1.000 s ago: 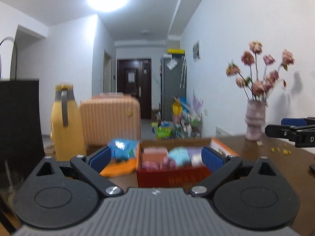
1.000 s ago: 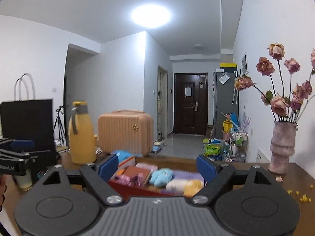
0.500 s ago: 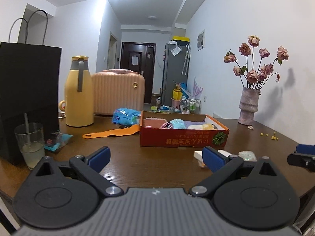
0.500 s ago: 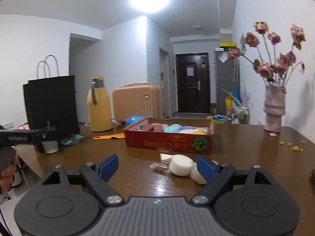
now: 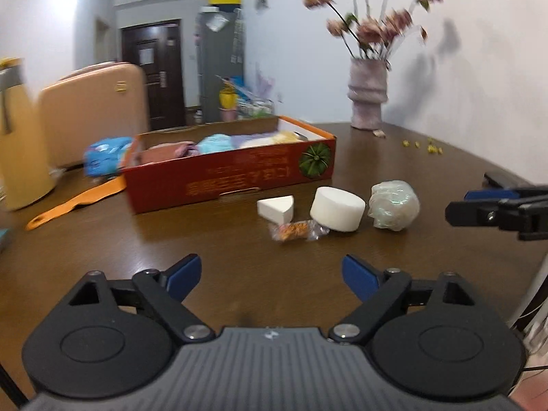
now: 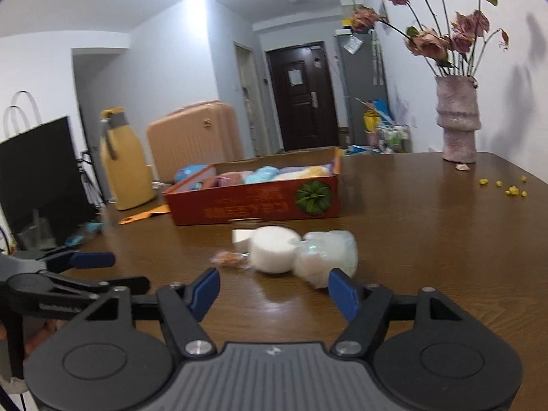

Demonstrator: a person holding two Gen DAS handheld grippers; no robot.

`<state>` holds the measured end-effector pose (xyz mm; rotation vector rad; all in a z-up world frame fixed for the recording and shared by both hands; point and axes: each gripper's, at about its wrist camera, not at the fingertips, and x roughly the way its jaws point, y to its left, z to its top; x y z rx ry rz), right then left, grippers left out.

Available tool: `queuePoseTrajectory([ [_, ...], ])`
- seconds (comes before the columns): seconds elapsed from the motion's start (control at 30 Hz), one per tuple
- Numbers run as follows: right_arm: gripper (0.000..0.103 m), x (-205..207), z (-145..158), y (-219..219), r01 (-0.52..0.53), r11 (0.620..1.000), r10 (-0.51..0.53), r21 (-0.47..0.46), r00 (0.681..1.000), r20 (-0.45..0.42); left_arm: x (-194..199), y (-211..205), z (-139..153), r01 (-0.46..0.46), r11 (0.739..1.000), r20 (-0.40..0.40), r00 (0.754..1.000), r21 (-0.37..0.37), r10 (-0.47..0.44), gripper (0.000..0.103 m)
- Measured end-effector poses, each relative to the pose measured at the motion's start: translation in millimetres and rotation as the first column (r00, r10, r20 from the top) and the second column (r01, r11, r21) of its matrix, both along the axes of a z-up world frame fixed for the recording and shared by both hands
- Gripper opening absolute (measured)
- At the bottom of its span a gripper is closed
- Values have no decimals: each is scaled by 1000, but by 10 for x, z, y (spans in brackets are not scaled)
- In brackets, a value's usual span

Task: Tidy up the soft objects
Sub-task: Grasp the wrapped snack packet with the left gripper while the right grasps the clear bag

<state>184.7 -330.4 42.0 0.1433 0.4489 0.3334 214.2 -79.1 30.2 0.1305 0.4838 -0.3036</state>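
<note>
A red cardboard box (image 5: 239,171) (image 6: 260,202) holds several soft items in pink, blue, purple and yellow. In front of it on the table lie a white wedge sponge (image 5: 276,207) (image 6: 241,237), a round white sponge (image 5: 337,208) (image 6: 273,248), a pale mesh bath ball (image 5: 394,204) (image 6: 327,255) and a small wrapped snack (image 5: 296,231) (image 6: 228,258). My left gripper (image 5: 270,275) is open and empty, short of the snack. My right gripper (image 6: 274,291) is open and empty, just short of the sponge and bath ball.
A vase of dried roses (image 6: 457,118) stands at the table's far right, with yellow crumbs (image 6: 507,186) near it. A yellow jug (image 6: 123,164), an orange strap (image 5: 75,202), a black bag (image 6: 37,178) and a glass (image 6: 39,231) are on the left.
Both grippers have dropped and tilted down toward the table and come closer to the loose sponges and bath ball. Both stay open.
</note>
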Motion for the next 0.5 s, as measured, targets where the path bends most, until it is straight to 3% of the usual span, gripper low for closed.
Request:
queuePoseTrajectory([
  [0.1,69,213,0,-53,32,999,-32,-7,999,-18,376,-139,-95,58,998,-19,998,30,-57,86],
  [0.17,69,322,31,-53,24,1000,-24,-5,1000,-11,665,-205,-173,104,994,-67,993,43,-101,76],
  [0.37,69,708,-58,13,30,999,-31,-42,999,-25,1100,-248,-315,202,978,-133,972,50,-194,74],
  [0.4,69,781,-101,3,39,998,-40,-41,998,-41,1122,-244,-331,210,977,-138,970,46,-203,68],
  [0.47,69,895,-165,-25,45,999,-47,-30,997,-64,1157,-217,-336,224,975,-155,963,6,-220,33],
  [0.5,69,937,-190,-35,49,998,-50,-28,996,-71,1162,-204,-332,224,975,-157,962,-7,-222,26],
])
